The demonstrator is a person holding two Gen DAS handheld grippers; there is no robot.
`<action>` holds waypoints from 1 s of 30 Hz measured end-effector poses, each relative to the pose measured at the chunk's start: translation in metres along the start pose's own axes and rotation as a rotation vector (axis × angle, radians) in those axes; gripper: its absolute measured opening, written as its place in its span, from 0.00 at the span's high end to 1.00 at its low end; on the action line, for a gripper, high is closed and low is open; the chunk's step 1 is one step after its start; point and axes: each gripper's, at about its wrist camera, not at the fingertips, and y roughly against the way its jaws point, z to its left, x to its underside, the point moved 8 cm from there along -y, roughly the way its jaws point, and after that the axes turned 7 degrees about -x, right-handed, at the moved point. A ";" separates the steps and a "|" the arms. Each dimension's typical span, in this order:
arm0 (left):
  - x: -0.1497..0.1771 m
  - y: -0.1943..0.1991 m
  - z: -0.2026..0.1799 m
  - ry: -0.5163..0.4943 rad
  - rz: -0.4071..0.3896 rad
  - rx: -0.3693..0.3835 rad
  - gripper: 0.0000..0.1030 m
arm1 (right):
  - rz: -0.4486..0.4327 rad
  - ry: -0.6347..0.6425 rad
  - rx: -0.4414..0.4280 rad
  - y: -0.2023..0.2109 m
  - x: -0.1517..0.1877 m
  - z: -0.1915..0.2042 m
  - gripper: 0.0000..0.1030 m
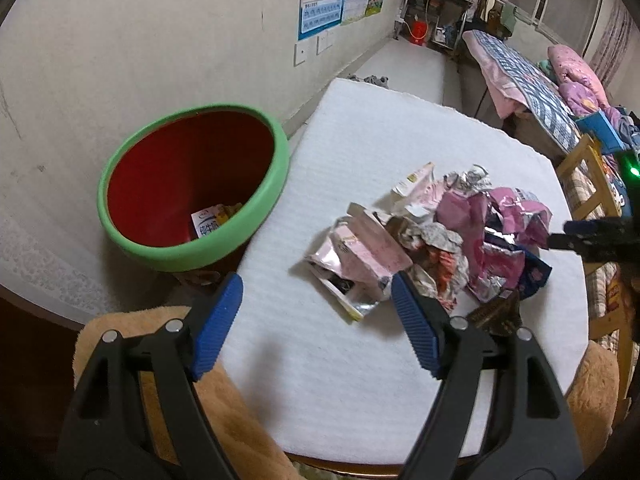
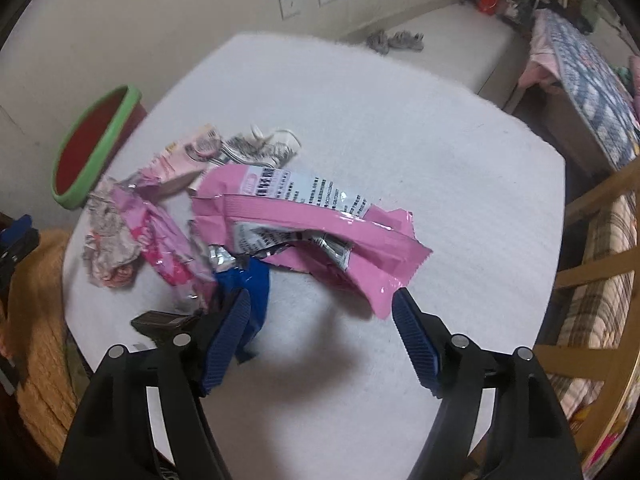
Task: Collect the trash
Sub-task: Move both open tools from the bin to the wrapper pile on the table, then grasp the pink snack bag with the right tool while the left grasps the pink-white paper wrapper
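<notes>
A heap of crumpled wrappers [image 1: 432, 236] lies on the white padded table [image 1: 360, 380]. My left gripper [image 1: 318, 292] hovers over the heap's near left edge, open, with nothing between its blue pads. To its left stands a red bin with a green rim [image 1: 192, 192], and a milk carton [image 1: 208, 226] lies inside it. My right gripper [image 2: 322, 300] is open above a large pink wrapper [image 2: 312, 224], whose corner hangs near the right pad. A blue wrapper [image 2: 256, 284] lies beside the left pad. The bin [image 2: 96, 148] is at far left in this view.
An orange towel [image 1: 120, 332] drapes over the table's near left edge. A wooden chair [image 2: 592, 264] and a bed with a checked blanket [image 1: 532, 84] stand to the right. Posters [image 1: 324, 0] hang on the wall behind, and a grey rag [image 2: 396, 40] lies on the floor.
</notes>
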 end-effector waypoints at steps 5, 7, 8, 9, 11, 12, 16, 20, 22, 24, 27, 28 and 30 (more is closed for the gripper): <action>0.005 -0.004 -0.006 -0.014 0.014 0.007 0.29 | 0.014 0.105 0.087 -0.012 -0.025 0.006 0.26; 0.007 -0.006 -0.009 -0.021 0.023 0.010 0.28 | 0.039 0.162 0.134 -0.022 -0.031 0.009 0.21; 0.008 -0.007 -0.011 -0.026 0.025 0.011 0.28 | 0.063 0.196 0.160 -0.030 -0.031 0.011 0.21; 0.008 -0.007 -0.012 -0.031 0.024 0.012 0.28 | 0.077 0.214 0.171 -0.036 -0.029 0.013 0.23; 0.009 -0.007 -0.014 -0.039 0.024 0.014 0.29 | 0.092 0.233 0.179 -0.045 -0.023 0.016 0.30; 0.009 -0.007 -0.014 -0.041 0.024 0.014 0.28 | 0.086 0.235 0.189 -0.045 -0.021 0.016 0.45; 0.009 -0.014 -0.012 -0.032 0.038 0.002 0.28 | 0.017 0.149 0.110 -0.029 -0.013 0.015 0.65; 0.009 -0.020 -0.015 -0.023 0.050 0.002 0.29 | -0.092 -0.013 0.002 -0.001 0.000 0.012 0.72; 0.008 -0.020 -0.017 -0.029 0.046 0.004 0.28 | -0.134 -0.100 -0.053 0.012 0.010 0.012 0.73; 0.007 -0.021 -0.020 -0.033 0.042 0.007 0.28 | -0.184 -0.181 -0.104 0.027 0.021 0.016 0.73; 0.006 -0.027 -0.024 -0.047 0.055 0.008 0.28 | -0.228 -0.248 -0.123 0.040 0.036 0.020 0.73; 0.006 -0.029 -0.026 -0.053 0.057 0.006 0.28 | -0.239 -0.266 -0.133 0.043 0.041 0.023 0.73; 0.005 -0.028 -0.028 -0.057 0.052 0.007 0.28 | -0.255 -0.312 -0.163 0.049 0.050 0.026 0.73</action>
